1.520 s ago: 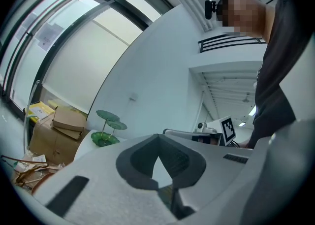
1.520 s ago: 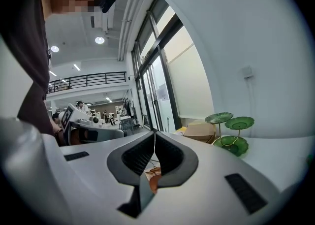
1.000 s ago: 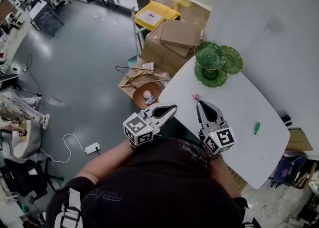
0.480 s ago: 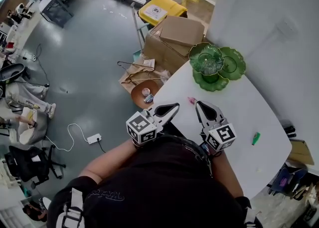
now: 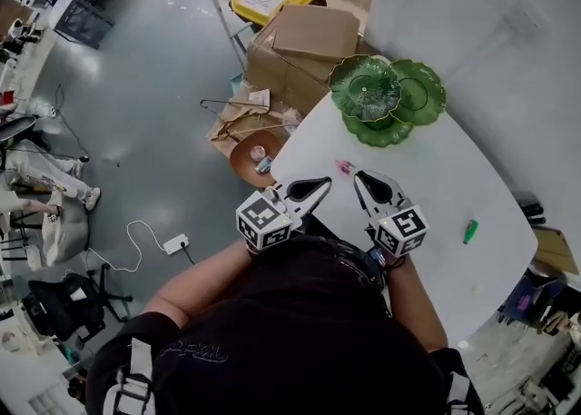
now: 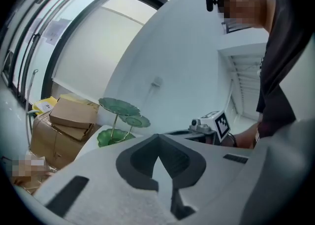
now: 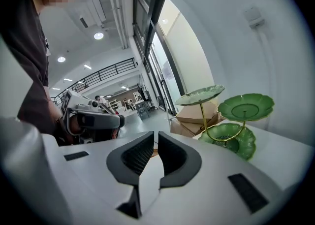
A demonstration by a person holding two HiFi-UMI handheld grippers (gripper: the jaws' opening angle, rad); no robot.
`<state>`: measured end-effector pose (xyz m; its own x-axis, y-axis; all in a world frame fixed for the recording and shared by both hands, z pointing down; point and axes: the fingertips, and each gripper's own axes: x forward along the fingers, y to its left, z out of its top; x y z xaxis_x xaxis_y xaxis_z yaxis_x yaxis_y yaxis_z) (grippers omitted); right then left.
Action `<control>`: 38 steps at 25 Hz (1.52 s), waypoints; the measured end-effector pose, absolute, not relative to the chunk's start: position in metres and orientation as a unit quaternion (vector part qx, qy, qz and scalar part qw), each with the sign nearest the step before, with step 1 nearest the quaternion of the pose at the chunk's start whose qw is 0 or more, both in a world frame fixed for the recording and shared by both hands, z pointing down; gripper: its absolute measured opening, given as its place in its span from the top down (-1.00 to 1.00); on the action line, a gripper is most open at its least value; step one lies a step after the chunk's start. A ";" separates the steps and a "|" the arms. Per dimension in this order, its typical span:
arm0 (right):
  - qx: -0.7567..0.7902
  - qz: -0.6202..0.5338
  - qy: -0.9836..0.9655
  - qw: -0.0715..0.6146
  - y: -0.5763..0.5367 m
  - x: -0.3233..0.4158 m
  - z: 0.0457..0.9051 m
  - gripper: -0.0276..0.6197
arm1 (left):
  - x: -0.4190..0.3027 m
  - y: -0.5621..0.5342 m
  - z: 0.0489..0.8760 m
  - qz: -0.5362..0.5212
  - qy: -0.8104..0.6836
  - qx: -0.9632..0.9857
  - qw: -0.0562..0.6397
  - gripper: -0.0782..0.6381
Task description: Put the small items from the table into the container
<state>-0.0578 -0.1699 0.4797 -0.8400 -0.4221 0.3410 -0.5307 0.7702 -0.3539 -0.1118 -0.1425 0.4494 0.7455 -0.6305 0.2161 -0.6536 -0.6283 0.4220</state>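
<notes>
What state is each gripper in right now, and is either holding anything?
Left gripper: closed, nothing between its jaws.
Right gripper: closed, nothing between its jaws.

Counter (image 5: 436,188): smooth, matt white. Tiered dish stand (image 5: 365,88): glossy green, gold metal stem (image 7: 203,115). Cardboard boxes (image 5: 309,36): matt brown.

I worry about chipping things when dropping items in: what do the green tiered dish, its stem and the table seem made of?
Green tiered dish: glossy, ribbed, scalloped rims; probably glass or glazed ceramic, though plastic is possible. Stem: thin, shiny gold, likely metal. Table: smooth plain white top, perhaps laminate or painted board.
</notes>
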 end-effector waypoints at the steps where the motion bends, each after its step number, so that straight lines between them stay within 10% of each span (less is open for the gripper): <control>1: 0.259 0.231 -0.929 0.125 -0.171 -0.056 0.489 0.85 | -0.111 -0.142 0.461 0.037 -0.352 0.903 0.242 0.77; 38: 0.257 0.310 -0.840 0.364 -0.186 -0.057 0.728 0.35 | -0.147 -0.183 0.603 0.081 -0.354 0.860 0.358 0.77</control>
